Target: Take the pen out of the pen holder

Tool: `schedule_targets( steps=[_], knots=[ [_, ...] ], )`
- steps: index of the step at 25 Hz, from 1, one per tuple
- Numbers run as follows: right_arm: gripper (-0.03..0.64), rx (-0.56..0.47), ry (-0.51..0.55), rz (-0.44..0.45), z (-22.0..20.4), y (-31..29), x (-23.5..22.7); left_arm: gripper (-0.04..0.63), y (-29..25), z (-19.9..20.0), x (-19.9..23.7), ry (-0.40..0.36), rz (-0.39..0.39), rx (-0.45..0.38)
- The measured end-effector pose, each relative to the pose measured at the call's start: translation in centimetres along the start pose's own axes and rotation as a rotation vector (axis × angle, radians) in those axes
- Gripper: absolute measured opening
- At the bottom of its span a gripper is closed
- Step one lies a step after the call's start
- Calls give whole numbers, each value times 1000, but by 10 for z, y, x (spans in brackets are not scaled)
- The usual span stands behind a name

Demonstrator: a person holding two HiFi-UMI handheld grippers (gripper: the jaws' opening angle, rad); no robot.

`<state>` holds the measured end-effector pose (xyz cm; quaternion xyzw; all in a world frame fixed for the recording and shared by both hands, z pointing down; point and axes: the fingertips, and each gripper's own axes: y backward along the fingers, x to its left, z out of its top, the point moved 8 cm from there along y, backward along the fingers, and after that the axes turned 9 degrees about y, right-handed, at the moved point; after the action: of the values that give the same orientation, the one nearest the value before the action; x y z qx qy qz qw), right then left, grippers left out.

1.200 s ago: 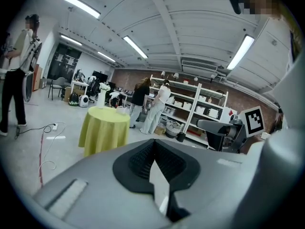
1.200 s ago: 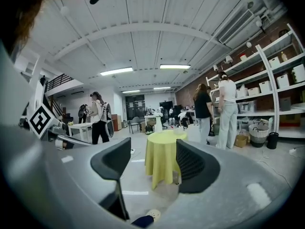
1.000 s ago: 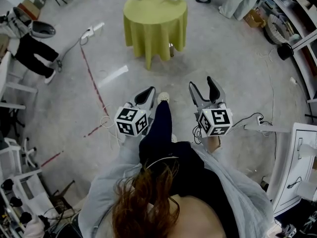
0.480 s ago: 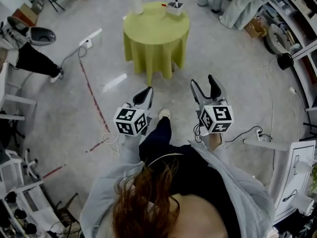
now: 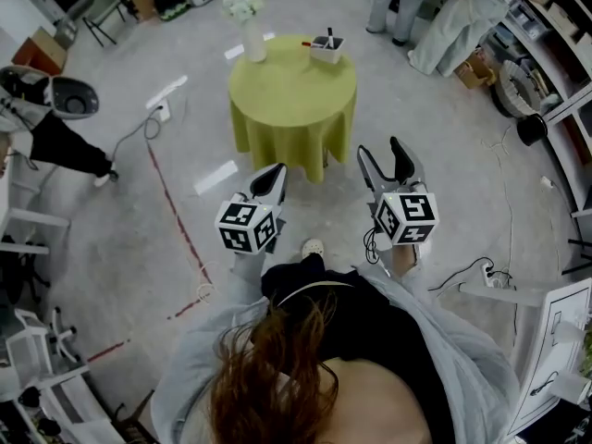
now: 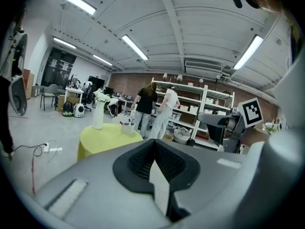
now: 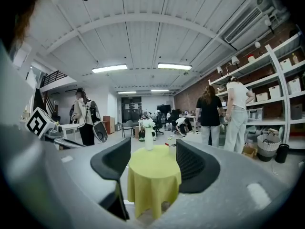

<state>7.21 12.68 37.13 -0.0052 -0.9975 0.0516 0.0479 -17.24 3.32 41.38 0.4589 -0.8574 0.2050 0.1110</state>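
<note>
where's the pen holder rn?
Head view, top centre: the pen holder stands on the far right part of the round table, to the right of the vase.

No text, label or number is legible — none at all.

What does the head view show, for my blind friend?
From above, a person points shut left tongs and open right tongs at a round table in yellow-green cloth holding a white flower vase and small white pen holder.
</note>
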Motion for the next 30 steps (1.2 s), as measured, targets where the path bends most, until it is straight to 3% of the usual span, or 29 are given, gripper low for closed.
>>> schedule_targets(
  steps=[6,20,30],
  knots=[
    [290,-8,-6,-13,2,-33,-9,18,-26,21,20,-15,-14,-5],
    [290,76,-47,-13,-25,-42,-6,18,-29,-5,40,57,19,68],
    [290,90,4,9,-24,-78,-24,18,-61,6,51,66,28,73]
  ],
)
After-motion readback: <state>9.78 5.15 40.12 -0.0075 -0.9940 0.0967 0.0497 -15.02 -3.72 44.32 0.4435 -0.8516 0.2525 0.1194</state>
